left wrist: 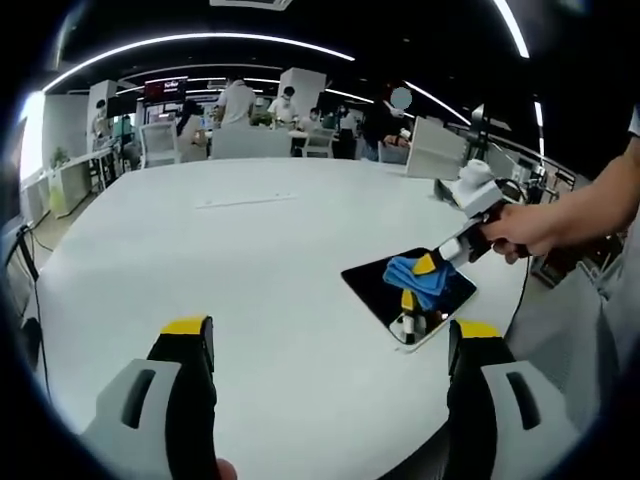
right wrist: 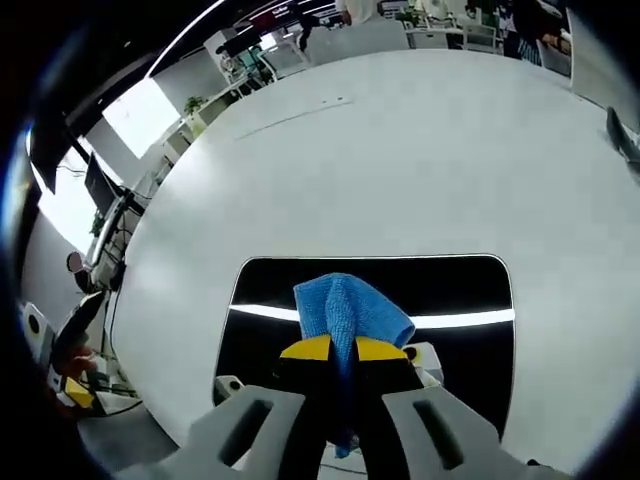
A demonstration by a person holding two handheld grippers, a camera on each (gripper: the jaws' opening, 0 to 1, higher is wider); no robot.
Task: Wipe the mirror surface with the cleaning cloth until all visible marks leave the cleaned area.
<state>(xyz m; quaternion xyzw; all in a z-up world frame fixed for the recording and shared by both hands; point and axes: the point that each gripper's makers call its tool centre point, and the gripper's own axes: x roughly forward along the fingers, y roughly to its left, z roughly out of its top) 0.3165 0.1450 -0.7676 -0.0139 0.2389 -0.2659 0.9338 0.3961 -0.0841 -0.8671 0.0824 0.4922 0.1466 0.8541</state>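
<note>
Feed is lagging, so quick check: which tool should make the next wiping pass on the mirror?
Right. The right tool is shut on the blue cloth, which rests on the mirror. The left tool is open, holds nothing, and hovers over the white table beside the mirror.

An open-plan office: a large white table (left wrist: 270, 260), seated people (left wrist: 237, 100), chairs (left wrist: 160, 140) and ceiling strip lights (left wrist: 200, 40)
</note>
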